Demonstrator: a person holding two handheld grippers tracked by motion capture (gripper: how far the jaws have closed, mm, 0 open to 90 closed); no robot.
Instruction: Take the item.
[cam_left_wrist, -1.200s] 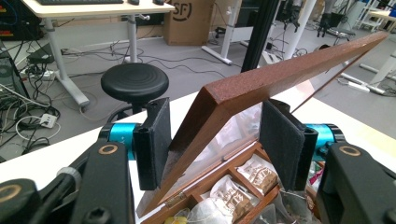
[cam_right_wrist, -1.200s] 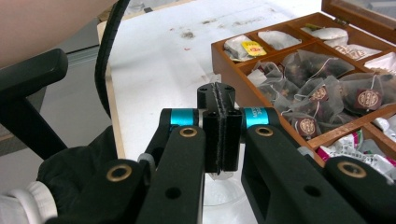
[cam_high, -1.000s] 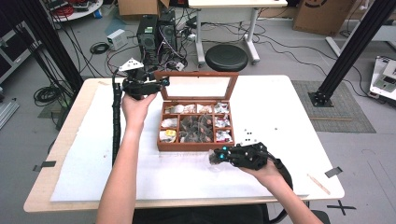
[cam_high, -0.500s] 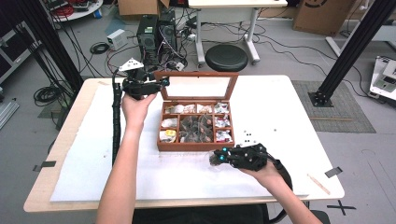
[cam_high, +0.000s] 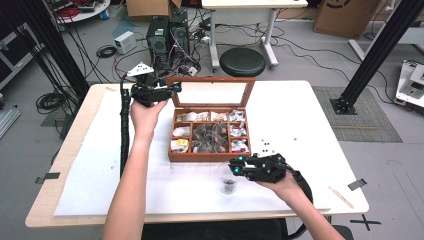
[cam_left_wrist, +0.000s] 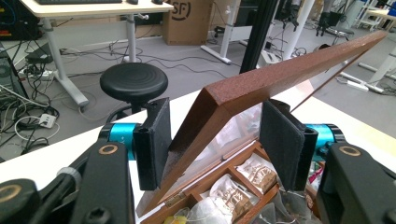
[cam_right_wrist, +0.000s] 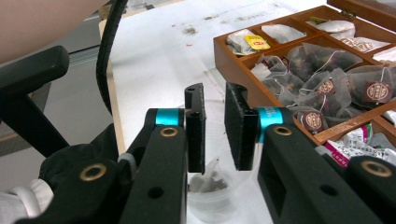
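nearest us, our right gripper hangs just above the clear cup; its jaws have just been opening, nothing is between them now, and the tea bag lies in the cup. we judge the drop done. farther off, our left gripper pinches the lid of the tea box, propping it up. next we'd lift the right clear and lower the lid gently.

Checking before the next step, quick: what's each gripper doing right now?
Left gripper: shut on the box lid, holding it up.
Right gripper: jaws just opened, empty, above the cup holding a tea bag.
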